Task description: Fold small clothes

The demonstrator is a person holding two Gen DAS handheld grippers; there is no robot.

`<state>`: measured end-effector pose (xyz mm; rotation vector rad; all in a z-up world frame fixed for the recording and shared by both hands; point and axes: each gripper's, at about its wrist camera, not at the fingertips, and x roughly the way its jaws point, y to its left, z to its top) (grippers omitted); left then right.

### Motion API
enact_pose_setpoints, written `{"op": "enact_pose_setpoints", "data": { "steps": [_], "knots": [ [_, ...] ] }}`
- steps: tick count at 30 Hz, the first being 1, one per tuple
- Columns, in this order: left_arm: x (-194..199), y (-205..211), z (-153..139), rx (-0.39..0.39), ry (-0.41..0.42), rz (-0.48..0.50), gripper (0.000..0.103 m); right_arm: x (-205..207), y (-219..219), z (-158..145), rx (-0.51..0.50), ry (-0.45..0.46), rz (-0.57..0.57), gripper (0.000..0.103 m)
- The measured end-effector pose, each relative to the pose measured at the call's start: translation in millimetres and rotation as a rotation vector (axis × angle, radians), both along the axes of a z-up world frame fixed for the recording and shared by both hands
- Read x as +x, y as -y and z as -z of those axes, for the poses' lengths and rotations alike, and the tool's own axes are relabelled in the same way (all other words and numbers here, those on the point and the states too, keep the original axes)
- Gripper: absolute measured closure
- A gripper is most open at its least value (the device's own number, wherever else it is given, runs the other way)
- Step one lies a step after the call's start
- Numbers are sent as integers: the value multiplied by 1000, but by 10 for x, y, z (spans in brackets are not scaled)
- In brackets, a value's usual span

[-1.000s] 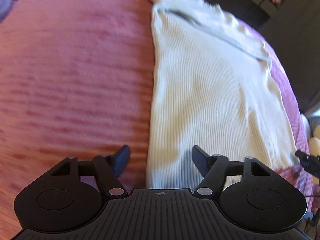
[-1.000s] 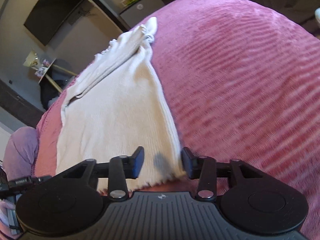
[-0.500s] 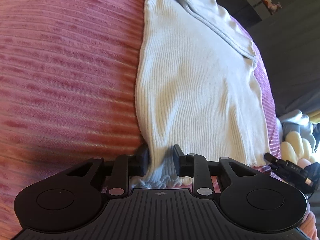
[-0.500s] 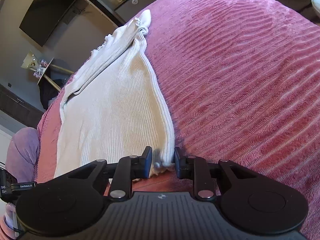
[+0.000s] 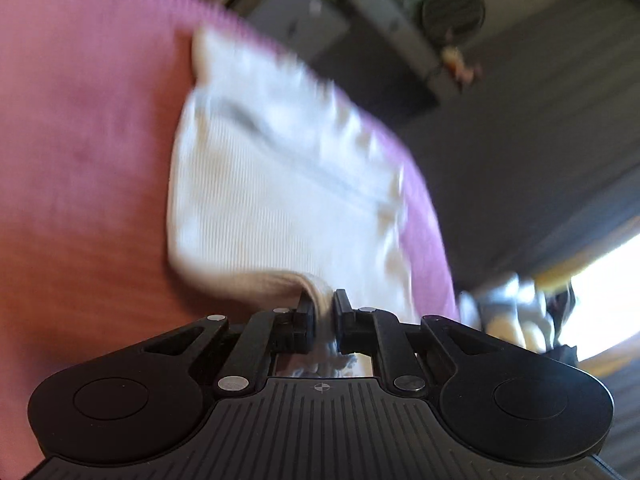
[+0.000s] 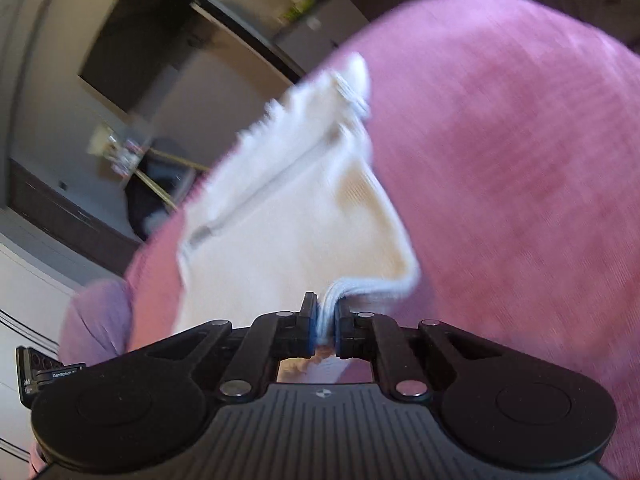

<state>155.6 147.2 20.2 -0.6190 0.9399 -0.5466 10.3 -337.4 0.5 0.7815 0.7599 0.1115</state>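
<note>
**Pink bedspread, white top pinched at both near corners**

A pink ribbed bedspread (image 5: 80, 160) is filling the scene, with dark furniture blurring behind its far edge. A white ribbed top (image 5: 272, 200) is lying on it, its far end flat and its near hem lifting off the cover. The left gripper (image 5: 323, 312) is pinching the near left corner, fabric bunching between its narrowed jaws. The right gripper (image 6: 327, 320) is clamping the near right corner, the hem curling up into its jaws. Both views are smearing with motion blur.
</note>
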Motion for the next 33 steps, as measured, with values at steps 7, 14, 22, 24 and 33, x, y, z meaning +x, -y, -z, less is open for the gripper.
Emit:
{"op": "enact_pose_setpoints", "data": {
  "steps": [7, 14, 22, 24, 33],
  "knots": [
    [610, -29, 26, 97, 61, -237, 90, 755, -104, -395, -200, 138, 59, 95],
    [682, -35, 286, 264, 181, -300, 39, 1211, -97, -134, -462, 107, 89, 77],
    [765, 133, 469, 343, 238, -182, 20, 1451, -134, 222, -569, 41, -18, 59],
    [826, 188, 488, 336, 235, -179, 20, 1537, -100, 283, -566, 22, -10, 55],
    [1054, 464, 553, 449, 189, -167, 91, 1717, 22, 428, -447, 19, -30, 88]
  ]
}}
